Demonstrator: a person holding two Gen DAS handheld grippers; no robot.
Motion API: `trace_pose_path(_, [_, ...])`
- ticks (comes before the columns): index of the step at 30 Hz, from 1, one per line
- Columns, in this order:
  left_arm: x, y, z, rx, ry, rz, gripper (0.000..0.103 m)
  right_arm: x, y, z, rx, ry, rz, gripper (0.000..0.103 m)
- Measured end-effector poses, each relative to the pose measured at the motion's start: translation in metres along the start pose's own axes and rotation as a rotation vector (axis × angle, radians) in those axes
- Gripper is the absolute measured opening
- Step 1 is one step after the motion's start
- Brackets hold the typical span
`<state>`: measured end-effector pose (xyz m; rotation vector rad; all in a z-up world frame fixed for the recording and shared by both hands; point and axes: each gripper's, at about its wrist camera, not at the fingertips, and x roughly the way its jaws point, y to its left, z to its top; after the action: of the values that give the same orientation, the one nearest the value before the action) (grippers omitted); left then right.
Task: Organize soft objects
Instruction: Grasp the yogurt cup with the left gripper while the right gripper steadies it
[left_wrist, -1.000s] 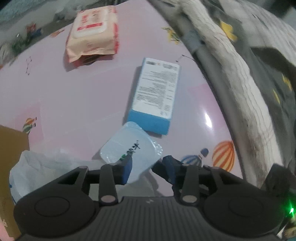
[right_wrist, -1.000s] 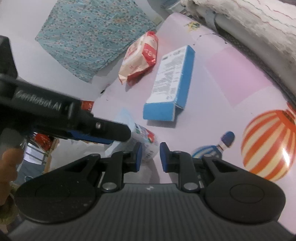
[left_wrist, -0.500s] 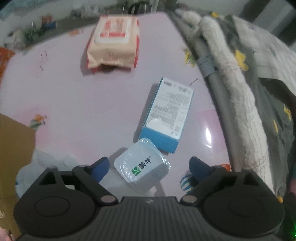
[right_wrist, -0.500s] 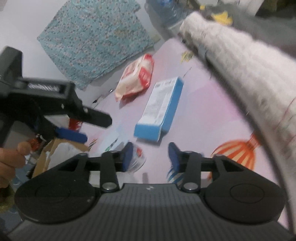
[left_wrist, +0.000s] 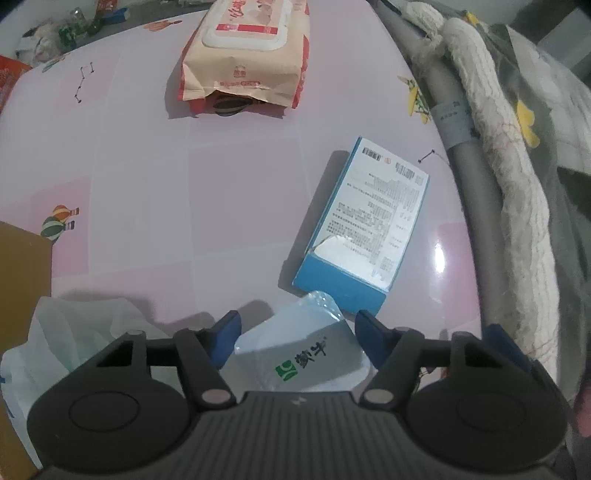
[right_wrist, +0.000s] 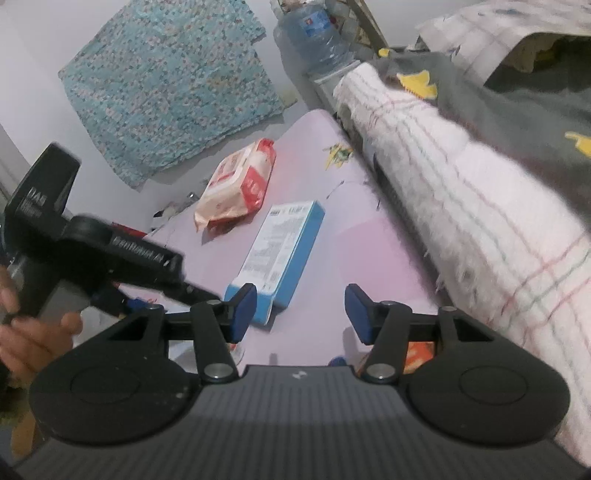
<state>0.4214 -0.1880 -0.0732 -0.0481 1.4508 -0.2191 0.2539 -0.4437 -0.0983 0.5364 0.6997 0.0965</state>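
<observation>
A clear soft pouch with a green logo lies on the pink table, between the fingers of my open left gripper, which does not squeeze it. A blue and white box lies just beyond it, also in the right wrist view. A peach and red wipes pack lies at the far side, also in the right wrist view. My right gripper is open and empty, raised above the table near the box. The left gripper's body shows at its left.
A white plastic bag and a brown cardboard box are at the near left. A white knitted blanket and grey cloth lie along the table's right edge. A water jug stands behind.
My left gripper let go of the pouch, opened wide, then closed in partly around it. My right gripper opened from shut and lifted up and back from the table.
</observation>
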Motion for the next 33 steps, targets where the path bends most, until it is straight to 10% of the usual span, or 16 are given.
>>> trace_pose_path(6, [-0.011,0.009,0.002,-0.035,-0.037,-0.062,0.053,0.008,0.001,0.016,-0.012,-0.002,-0.004,0.055])
trace_pose_path(7, [-0.015,0.01,0.002,-0.039,-0.051,-0.065,0.025,0.011,0.001,0.02,-0.015,0.001,-0.006,0.055])
trace_pose_path(9, [-0.022,0.014,0.004,-0.05,-0.058,-0.104,0.011,0.015,0.002,0.026,-0.017,0.007,-0.008,0.056])
trace_pose_path(12, [-0.023,0.017,0.007,-0.055,-0.036,-0.1,0.019,0.021,0.004,0.031,-0.01,0.016,-0.012,0.057])
trace_pose_path(16, [-0.017,0.024,0.003,-0.07,-0.015,-0.109,0.062,0.023,0.011,0.029,-0.015,0.013,-0.001,0.06])
trace_pose_path(33, [-0.011,-0.009,-0.026,0.066,0.007,-0.201,0.07,0.022,0.018,-0.017,0.001,0.125,0.149,0.062])
